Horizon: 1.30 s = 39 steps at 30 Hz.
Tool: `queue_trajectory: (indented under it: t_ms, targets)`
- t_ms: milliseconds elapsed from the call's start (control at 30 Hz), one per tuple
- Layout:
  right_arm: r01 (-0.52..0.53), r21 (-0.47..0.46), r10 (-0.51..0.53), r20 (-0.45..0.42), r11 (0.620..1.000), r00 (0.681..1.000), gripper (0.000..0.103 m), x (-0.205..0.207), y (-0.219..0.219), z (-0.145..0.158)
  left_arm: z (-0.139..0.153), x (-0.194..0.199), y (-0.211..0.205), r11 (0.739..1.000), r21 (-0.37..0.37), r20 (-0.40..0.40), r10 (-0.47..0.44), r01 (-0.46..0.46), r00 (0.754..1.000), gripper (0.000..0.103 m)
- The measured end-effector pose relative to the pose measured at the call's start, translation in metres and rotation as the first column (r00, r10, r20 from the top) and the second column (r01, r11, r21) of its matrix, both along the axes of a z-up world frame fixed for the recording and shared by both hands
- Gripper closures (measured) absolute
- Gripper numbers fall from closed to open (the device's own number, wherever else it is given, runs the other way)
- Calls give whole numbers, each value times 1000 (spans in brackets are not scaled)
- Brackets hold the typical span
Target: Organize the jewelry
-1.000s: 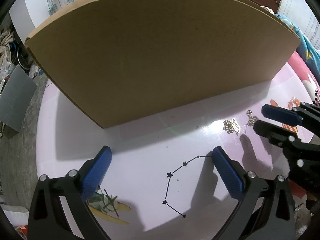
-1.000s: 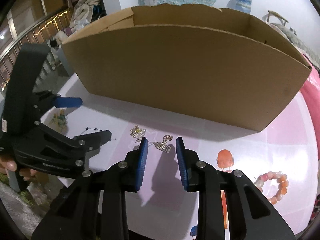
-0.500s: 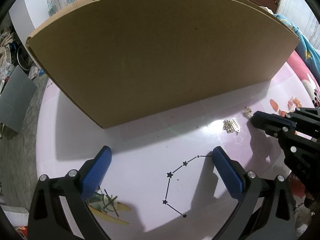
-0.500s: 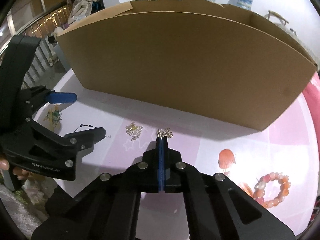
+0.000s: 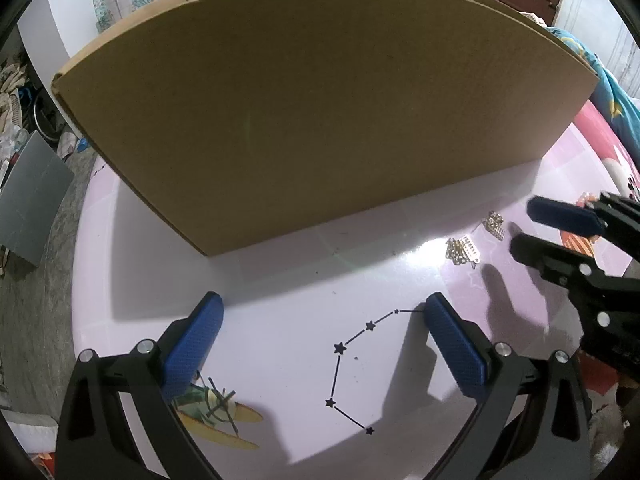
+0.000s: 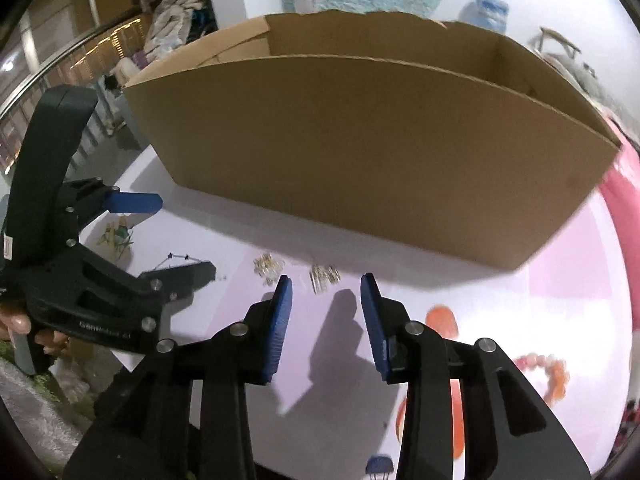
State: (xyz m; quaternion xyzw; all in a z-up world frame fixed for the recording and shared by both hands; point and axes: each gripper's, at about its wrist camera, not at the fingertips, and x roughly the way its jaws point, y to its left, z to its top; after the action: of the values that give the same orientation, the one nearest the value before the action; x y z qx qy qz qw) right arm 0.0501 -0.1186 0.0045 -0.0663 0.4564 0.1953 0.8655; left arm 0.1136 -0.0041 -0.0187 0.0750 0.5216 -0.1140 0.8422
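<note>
Two small gold jewelry pieces lie on the pale purple table in front of a big open cardboard box. One gold piece lies just ahead of my right gripper, which is open and empty above the table. The other gold piece lies to its left. Both show in the left wrist view, one piece nearer and one piece farther. My left gripper is wide open and empty. An orange bead bracelet lies at the right.
The box wall stands close behind the jewelry. The table carries printed pictures: a star constellation, a plane and an orange shape. The table edge drops off at the left. A pink cushion lies at the right.
My right gripper was open, shut on the nearer gold piece half a second ago, and is now open again. The piece lies on the table. My left gripper has not moved.
</note>
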Motion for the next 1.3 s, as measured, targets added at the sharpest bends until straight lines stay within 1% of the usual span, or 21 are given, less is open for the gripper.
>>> queue_trajectory:
  t_ms: [33, 100, 167, 233, 300, 533, 733, 800, 867, 933, 967, 1133, 1233, 1300]
  targets:
    - [-6, -6, 6, 4, 1000, 1000, 68, 3, 1, -1, 0, 0, 0, 1000, 0, 0, -1, 1, 1000, 4]
    - [-23, -23, 23, 12, 999, 1000, 75, 2, 5, -6, 0, 0, 0, 1000, 0, 0, -1, 1, 1000, 4]
    - [-35, -37, 35, 13, 999, 999, 79, 5, 8, -11, 0, 1, -1, 1000, 0, 0, -1, 1, 1000, 4]
    - [-46, -45, 47, 30, 998, 998, 81, 3, 8, -11, 0, 0, -1, 1000, 1, 0, -1, 1, 1000, 4]
    - [-52, -44, 53, 27, 998, 998, 100, 4, 8, -11, 1, 0, -1, 1000, 0, 1, -3, 3, 1000, 4]
    - [10, 39, -10, -19, 999, 1000, 101, -2, -10, -9, 1, -3, 2, 1000, -2, 12, -10, 10, 1000, 4]
    - [76, 132, -70, -51, 988, 996, 101, -13, -33, -5, 1, -6, 4, 999, -4, 36, -33, 33, 999, 4]
    - [92, 154, -84, -55, 984, 995, 101, -8, -33, -1, 2, -14, 5, 999, -9, 58, -35, 36, 998, 6]
    - [101, 161, -93, -56, 982, 994, 101, -8, -35, 1, 9, -23, 2, 997, -37, 112, -57, 61, 992, 6]
    - [106, 161, -98, -58, 981, 993, 101, -4, -33, 2, 15, -28, -2, 994, -55, 145, -81, 90, 986, 10]
    - [107, 163, -99, -60, 981, 993, 101, -5, -27, -2, 17, -30, -5, 992, -62, 161, -97, 109, 982, 13]
    - [116, 176, -106, -64, 977, 992, 101, -6, -23, -6, 23, -36, -21, 979, -61, 195, -181, 196, 964, 27]
    - [119, 186, -109, -64, 975, 992, 101, -8, -28, -6, 21, -36, -28, 973, -49, 201, -213, 227, 956, 40]
    - [119, 188, -109, -64, 975, 992, 101, -8, -32, -5, 21, -33, -33, 969, -46, 195, -231, 244, 953, 50]
